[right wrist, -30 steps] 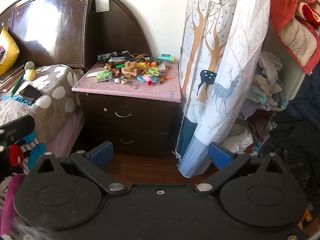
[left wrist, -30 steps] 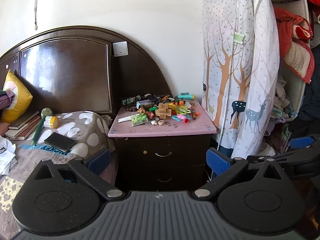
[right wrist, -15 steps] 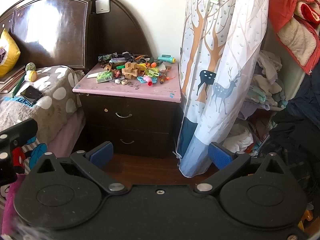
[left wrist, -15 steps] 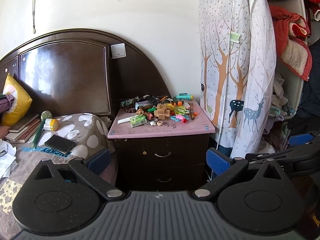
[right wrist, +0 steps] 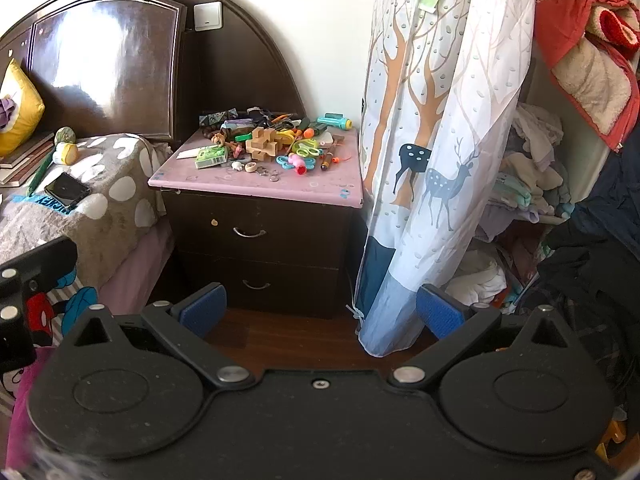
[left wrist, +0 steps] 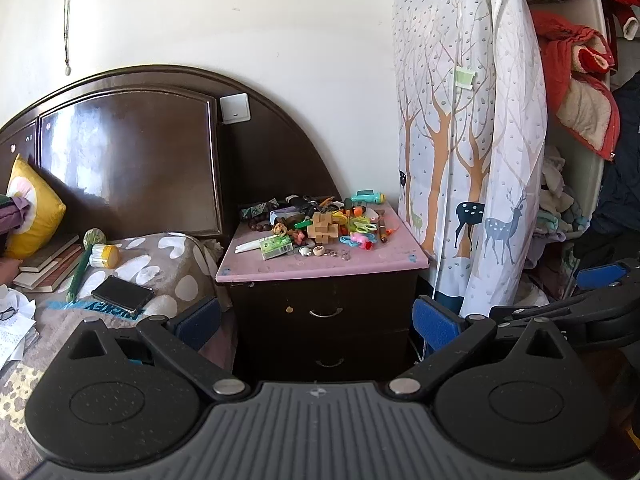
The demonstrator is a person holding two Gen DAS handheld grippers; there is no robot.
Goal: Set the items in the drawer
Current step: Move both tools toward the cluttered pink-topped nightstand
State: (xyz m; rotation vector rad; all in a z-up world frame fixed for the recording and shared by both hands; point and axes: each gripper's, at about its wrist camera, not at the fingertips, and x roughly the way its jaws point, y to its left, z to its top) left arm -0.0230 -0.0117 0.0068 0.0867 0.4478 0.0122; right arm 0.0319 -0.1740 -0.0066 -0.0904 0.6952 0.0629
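A dark nightstand with a pink top [left wrist: 320, 266] [right wrist: 260, 188] carries a heap of small toys: a wooden puzzle [left wrist: 323, 225] [right wrist: 264, 146], a green box [left wrist: 276, 247] [right wrist: 211, 157], scissors, a teal torch [left wrist: 368, 197] [right wrist: 334, 122]. Its upper drawer [left wrist: 326, 312] [right wrist: 250, 233] and lower drawer [left wrist: 330, 362] [right wrist: 256, 285] are shut. My left gripper [left wrist: 316, 320] and right gripper [right wrist: 320, 312] are both open and empty, well back from the nightstand.
A bed with a spotted blanket [left wrist: 132, 272] [right wrist: 100, 184] holds a phone [left wrist: 122, 294], books and a yellow pillow [left wrist: 28, 204] on the left. A tree-print wardrobe cover [left wrist: 468, 140] [right wrist: 432, 120] hangs right of the nightstand, with piled clothes [right wrist: 532, 176] beyond.
The left view has tilted upward and drawn back a little; the nightstand sits lower in it. The right view has barely shifted. Both grippers stay open.
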